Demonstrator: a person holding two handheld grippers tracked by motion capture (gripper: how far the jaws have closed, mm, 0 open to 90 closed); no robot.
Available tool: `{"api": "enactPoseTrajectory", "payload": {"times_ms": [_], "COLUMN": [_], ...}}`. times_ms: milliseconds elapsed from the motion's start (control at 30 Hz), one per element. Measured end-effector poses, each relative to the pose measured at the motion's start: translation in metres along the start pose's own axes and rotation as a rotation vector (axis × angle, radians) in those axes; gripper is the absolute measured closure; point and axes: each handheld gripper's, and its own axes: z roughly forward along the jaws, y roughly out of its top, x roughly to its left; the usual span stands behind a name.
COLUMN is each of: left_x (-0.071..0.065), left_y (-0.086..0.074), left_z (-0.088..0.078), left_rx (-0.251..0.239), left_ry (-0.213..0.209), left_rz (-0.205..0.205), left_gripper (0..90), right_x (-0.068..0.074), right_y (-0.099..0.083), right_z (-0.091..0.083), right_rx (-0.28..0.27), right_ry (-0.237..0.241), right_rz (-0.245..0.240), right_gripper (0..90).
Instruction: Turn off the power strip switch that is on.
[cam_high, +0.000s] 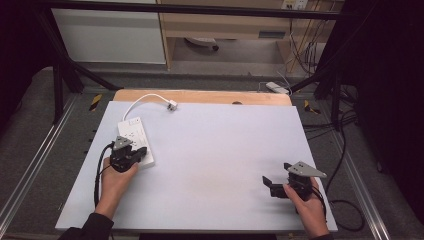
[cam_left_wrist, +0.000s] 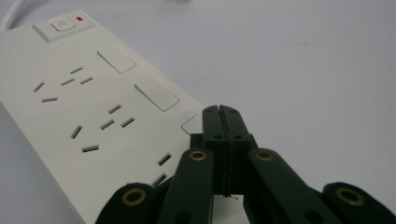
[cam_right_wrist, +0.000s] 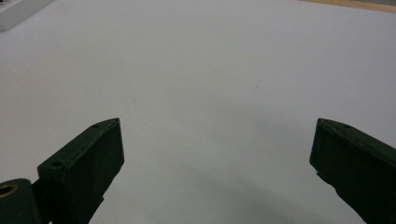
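Your left tool (cam_high: 141, 153) sits at the near end of the white power strip (cam_high: 136, 136), which lies on the left part of the white bench (cam_high: 215, 160), running away from you toward the far edge. In the left tool view the jaws are pressed flat together with nothing between them, their tips (cam_left_wrist: 221, 112) resting over the near right edge of the power strip (cam_left_wrist: 70, 107); whether they actually touch its face is hard to tell. The strip shows rows of socket slots, and a switch (cam_left_wrist: 63, 24) with a small red light at its far end. From that far end a white cord (cam_high: 142, 99) arcs toward the back of the bench and ends in a white plug (cam_high: 172, 105), lying loose near the wooden strip along the far edge. The middle of the bench is bare white surface. Over at the right, your right tool (cam_high: 269, 185) rests low near the front edge, well apart from the power strip, pointing toward the left. In the right tool view its jaws stand wide apart, released, with only the bench surface between them (cam_right_wrist: 217, 172).
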Motion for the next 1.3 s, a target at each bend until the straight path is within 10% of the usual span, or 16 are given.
{"api": "enactPoseTrajectory", "payload": {"times_ms": [1300], "left_x": [0.0013], "left_y": [-0.0008], "left_z": [0.0], "left_rx": [-0.005], "left_ry": [-0.004], "left_rz": [-0.01], "left_gripper": [90.0], "right_x": [-0.0003], "right_y": [0.0001], "right_z": [-0.0004], "right_rx": [-0.002], "right_ry": [0.002], "right_rz": [0.004], "right_gripper": [3.4]}}
